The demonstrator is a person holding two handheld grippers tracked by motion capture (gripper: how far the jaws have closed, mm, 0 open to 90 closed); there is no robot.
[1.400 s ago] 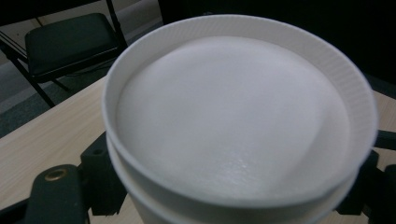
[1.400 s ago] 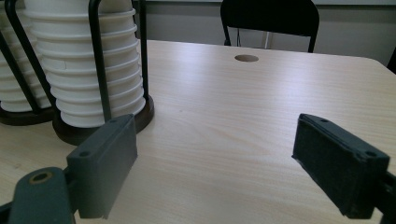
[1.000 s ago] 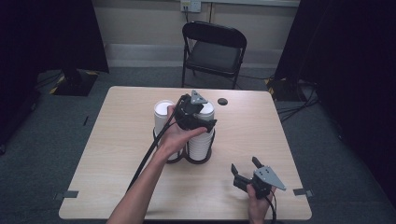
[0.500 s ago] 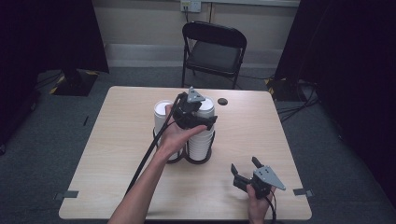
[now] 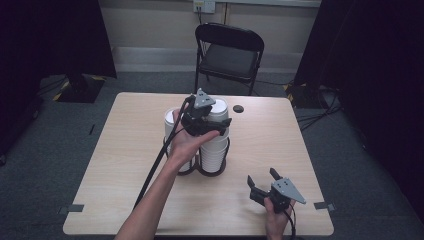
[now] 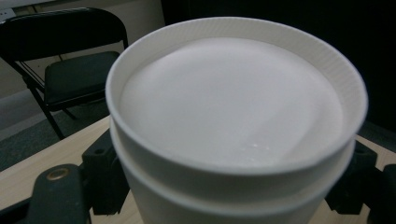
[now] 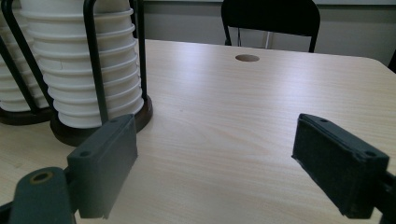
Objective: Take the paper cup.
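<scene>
Gripping the top of a stack of white cups (image 5: 216, 135), the left claw (image 5: 214, 124) has one jaw on each side of the uppermost cup (image 6: 238, 116), just under its rim, closed against its wall. That cup sits upright, mouth up, nested in the one below, and the stack's long axis runs straight up from a dark round holder (image 5: 212, 167) with black wire uprights (image 7: 93, 60). Just beside this claw, on the hand's side, stands a second stack of cups (image 5: 172, 127), also upright in the holder. Beyond the claw a small round hole (image 5: 238, 108) marks the wooden table (image 5: 115, 165), and past the far edge stands a black folding chair (image 5: 227, 55).

Near the table's front edge, well apart from the stacks, the right claw (image 5: 265, 184) hovers low with its jaws spread wide and nothing between them. Ahead of it and to one side sit the holder's base and the ribbed rims of the lower cups.
</scene>
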